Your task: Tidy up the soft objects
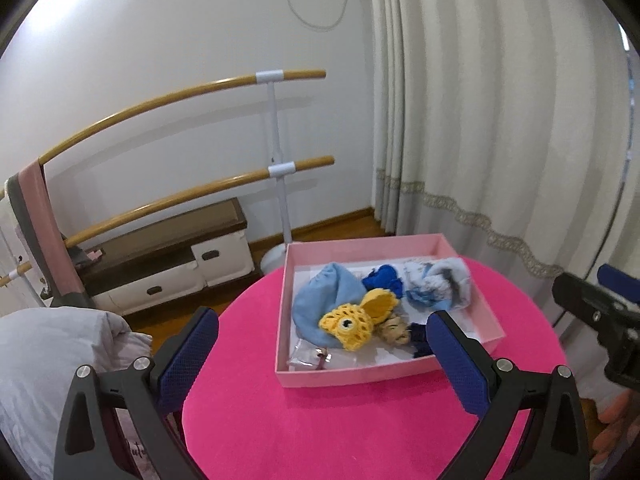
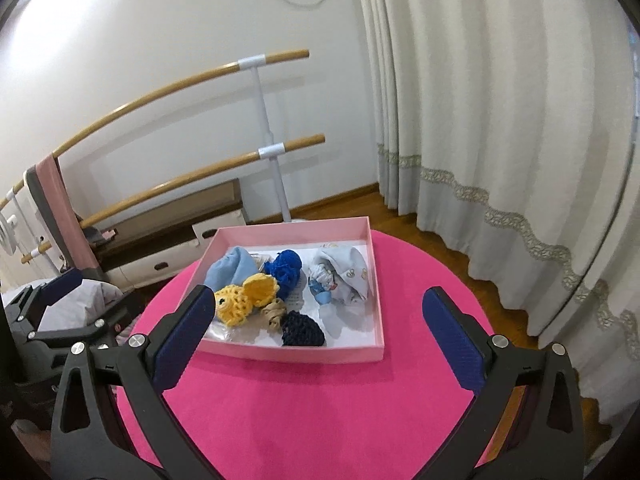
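A shallow pink box (image 1: 384, 376) (image 2: 296, 352) sits on a round pink table (image 1: 320, 420) (image 2: 320, 408). Inside lie a light blue cloth (image 1: 320, 300) (image 2: 232, 268), a yellow crochet piece (image 1: 356, 322) (image 2: 244, 298), a bright blue crochet piece (image 1: 386, 276) (image 2: 286, 266), a white-and-blue bundle (image 1: 438, 282) (image 2: 344, 274), a beige scrunchie (image 1: 394, 328) (image 2: 274, 312) and a navy crochet piece (image 2: 300, 328). My left gripper (image 1: 320, 344) stands open, well back from the box, nothing between its fingers. My right gripper (image 2: 318, 320) is likewise open and empty.
A ballet barre (image 1: 276, 148) (image 2: 264, 136) with a pink band draped on it stands by the white wall. A low white chest (image 1: 172, 264) lies behind. Curtains (image 1: 500, 120) (image 2: 500, 120) hang at right. Grey bedding (image 1: 52, 360) lies left of the table.
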`<state>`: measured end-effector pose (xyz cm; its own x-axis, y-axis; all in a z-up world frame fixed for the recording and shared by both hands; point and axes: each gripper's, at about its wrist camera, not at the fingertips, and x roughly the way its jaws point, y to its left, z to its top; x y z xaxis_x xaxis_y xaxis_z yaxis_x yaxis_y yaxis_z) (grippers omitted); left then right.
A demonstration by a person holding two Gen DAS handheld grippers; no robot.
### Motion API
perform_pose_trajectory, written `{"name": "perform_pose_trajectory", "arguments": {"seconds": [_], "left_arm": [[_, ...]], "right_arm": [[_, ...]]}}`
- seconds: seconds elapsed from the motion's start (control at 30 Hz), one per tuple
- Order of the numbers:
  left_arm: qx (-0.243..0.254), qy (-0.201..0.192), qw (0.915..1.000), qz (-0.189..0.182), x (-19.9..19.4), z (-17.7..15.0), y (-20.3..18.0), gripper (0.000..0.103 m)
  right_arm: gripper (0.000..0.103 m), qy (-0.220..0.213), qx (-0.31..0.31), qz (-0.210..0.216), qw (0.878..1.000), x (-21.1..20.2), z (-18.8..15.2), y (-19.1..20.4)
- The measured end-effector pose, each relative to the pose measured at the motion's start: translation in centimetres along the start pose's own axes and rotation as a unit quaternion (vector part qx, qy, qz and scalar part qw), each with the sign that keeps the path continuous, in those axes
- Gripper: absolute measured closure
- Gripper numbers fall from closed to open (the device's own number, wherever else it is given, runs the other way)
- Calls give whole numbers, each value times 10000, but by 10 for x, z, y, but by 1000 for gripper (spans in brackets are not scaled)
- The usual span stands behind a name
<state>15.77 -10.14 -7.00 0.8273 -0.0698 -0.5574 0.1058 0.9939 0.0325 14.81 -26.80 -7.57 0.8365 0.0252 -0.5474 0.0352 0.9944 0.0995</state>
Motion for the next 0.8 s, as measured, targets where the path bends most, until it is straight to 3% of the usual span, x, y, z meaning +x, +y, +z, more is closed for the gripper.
{"name": "perform_pose_trajectory", "arguments": {"seconds": [0.33, 0.8], "left_arm": [[-37, -477, 9987, -202, -95, -23, -4, 0], [-12, -845, 9964, 93, -174, -74, -5, 0]], "right_arm": [[0, -443, -138, -130, 9988, -76, -15, 2], [0, -940, -49, -183, 9954, -140, -49, 25]]}}
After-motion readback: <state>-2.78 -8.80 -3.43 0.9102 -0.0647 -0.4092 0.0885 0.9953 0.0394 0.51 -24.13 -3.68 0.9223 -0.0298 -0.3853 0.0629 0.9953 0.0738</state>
